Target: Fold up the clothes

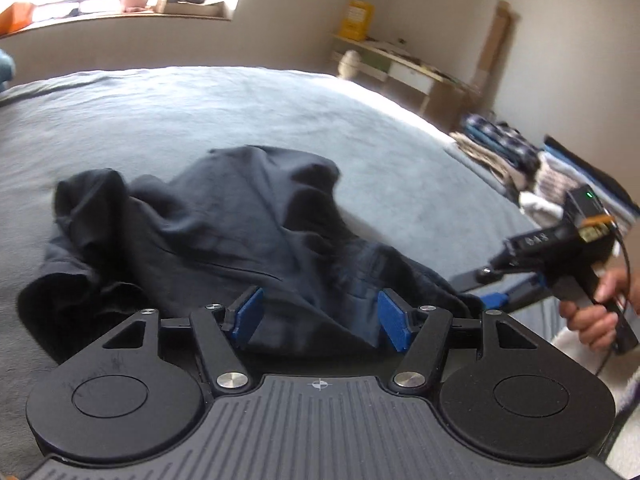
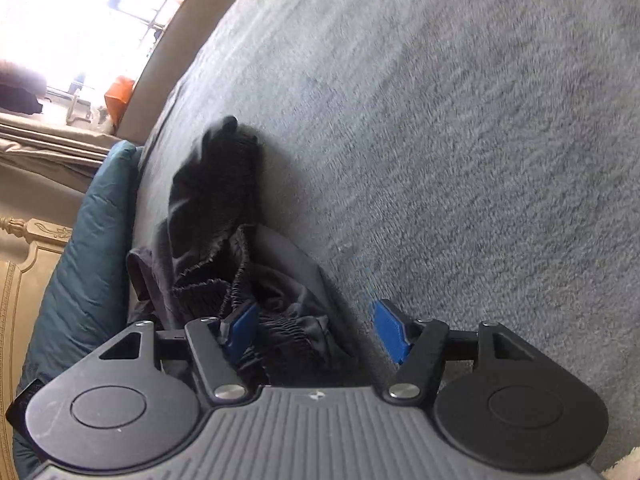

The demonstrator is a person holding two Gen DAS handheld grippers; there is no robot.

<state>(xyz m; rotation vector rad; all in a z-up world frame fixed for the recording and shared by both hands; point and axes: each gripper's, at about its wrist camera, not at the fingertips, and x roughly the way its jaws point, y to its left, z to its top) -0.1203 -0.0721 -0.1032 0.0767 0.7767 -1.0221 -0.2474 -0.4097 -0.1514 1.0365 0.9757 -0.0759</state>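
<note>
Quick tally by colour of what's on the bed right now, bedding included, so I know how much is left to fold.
Dark navy or black, crumpled garment: 1
Grey, fleecy bed cover: 1
Teal, quilt or pillow at the bed's edge: 1
Total: 3, with only 1 garment to fold. The stacks beside the bed aren't counted.

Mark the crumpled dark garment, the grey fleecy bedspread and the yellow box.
crumpled dark garment (image 1: 240, 220), left wrist view, middle of heap
grey fleecy bedspread (image 2: 460, 140), right wrist view, bare stretch
yellow box (image 1: 356, 18), left wrist view, front face

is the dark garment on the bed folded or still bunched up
Bunched up: the dark garment lies crumpled in a heap on the grey bed cover, no flat layers.
</note>
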